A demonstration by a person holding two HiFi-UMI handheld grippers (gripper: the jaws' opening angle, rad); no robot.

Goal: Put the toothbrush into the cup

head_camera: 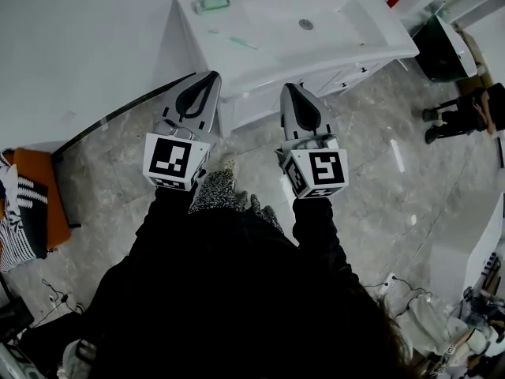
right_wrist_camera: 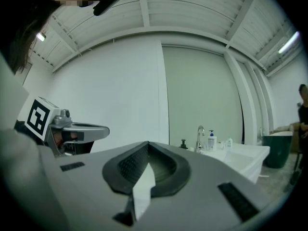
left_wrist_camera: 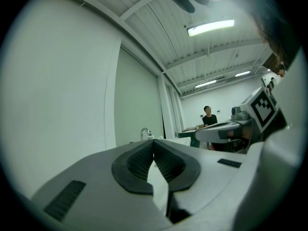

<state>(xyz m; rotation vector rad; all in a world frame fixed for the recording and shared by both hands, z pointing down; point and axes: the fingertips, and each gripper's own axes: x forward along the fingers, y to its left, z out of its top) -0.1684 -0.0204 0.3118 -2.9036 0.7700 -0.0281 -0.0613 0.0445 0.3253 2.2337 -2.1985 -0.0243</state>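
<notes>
Toothbrush x1 (head_camera: 243, 43) on vanity (head_camera: 357, 35); 2 claws (head_camera: 211, 76) (head_camera: 287, 88) closed

Tools: two – left tool (head_camera: 210, 76), right tool (head_camera: 289, 89). Toothbrush (head_camera: 243, 43): one. Washbasin (head_camera: 380, 38): one. Tap (right_wrist_camera: 200, 137): one.

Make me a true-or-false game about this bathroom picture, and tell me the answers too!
1. The left claw and the right claw are both shut and empty. True.
2. The toothbrush is held in the right claw. False: it lies loose on the white counter.
3. Both claws are right above the sink drain. False: they are short of the counter's front edge, over the grey floor.
4. A green dish sits on the counter, farther back than the toothbrush. True.
</notes>
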